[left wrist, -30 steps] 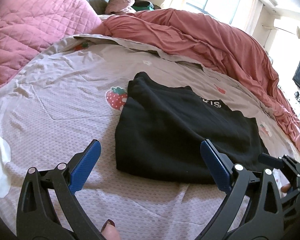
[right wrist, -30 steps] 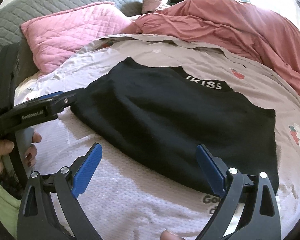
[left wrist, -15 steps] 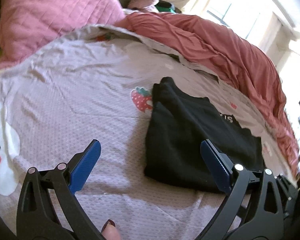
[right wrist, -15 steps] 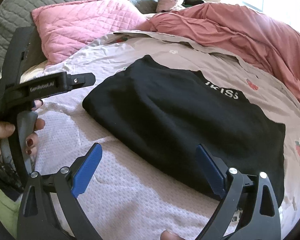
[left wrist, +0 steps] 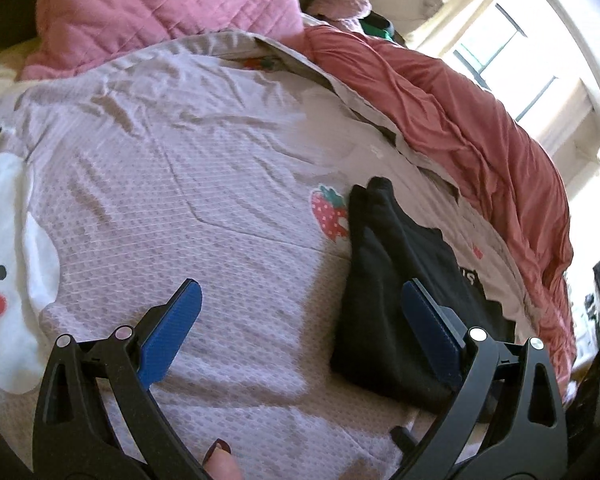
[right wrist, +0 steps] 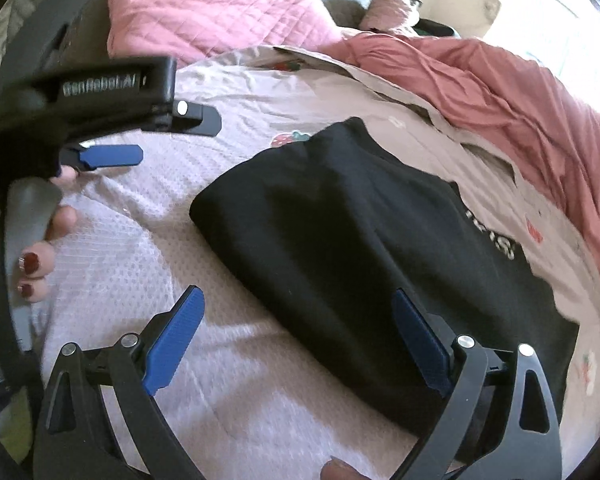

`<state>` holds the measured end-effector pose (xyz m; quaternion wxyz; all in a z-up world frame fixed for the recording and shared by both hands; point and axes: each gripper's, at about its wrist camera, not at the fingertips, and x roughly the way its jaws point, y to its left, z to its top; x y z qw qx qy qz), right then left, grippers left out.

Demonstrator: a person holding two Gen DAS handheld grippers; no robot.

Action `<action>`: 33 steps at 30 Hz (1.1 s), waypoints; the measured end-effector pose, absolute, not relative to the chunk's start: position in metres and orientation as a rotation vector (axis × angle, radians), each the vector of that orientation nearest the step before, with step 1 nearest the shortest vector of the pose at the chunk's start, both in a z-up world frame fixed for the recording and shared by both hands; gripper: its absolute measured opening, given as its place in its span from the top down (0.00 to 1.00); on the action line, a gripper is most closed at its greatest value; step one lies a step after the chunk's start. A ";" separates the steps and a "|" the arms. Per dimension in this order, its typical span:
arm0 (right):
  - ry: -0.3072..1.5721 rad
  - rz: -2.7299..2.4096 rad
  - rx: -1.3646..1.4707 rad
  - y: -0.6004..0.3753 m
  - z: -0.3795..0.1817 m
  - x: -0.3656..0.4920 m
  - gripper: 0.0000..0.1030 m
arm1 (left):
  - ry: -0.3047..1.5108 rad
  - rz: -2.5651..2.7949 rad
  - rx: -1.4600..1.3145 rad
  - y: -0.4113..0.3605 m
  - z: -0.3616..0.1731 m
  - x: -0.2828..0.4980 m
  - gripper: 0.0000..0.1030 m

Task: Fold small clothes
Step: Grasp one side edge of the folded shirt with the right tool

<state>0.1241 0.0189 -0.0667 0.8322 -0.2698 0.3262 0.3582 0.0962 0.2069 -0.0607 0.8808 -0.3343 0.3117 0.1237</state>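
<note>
Claws: left claw (left wrist: 300,330) & right claw (right wrist: 298,344) spread apart, empty, over black garment (right wrist: 340,232).

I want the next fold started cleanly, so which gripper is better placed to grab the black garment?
Right. The right gripper is open over the black garment; the left gripper, also open, faces mostly bare bedsheet.

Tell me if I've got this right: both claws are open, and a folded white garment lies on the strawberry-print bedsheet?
Not quite. The garment is black, not white, as the right wrist view shows. The rest holds: the left claw and right claw are open, and it lies folded on the strawberry-print bedsheet.
</note>
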 end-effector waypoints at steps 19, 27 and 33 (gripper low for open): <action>0.576 0.762 -0.709 0.058 -0.088 0.136 0.61 | 0.674 0.274 -0.726 0.215 -0.066 0.107 0.09; 0.617 0.833 -0.419 0.022 -0.063 0.152 0.93 | 0.664 0.135 -0.832 0.214 -0.067 0.123 0.10; 0.627 0.888 -0.235 -0.008 -0.051 0.161 0.93 | 0.708 -0.073 -0.998 0.216 -0.067 0.167 0.10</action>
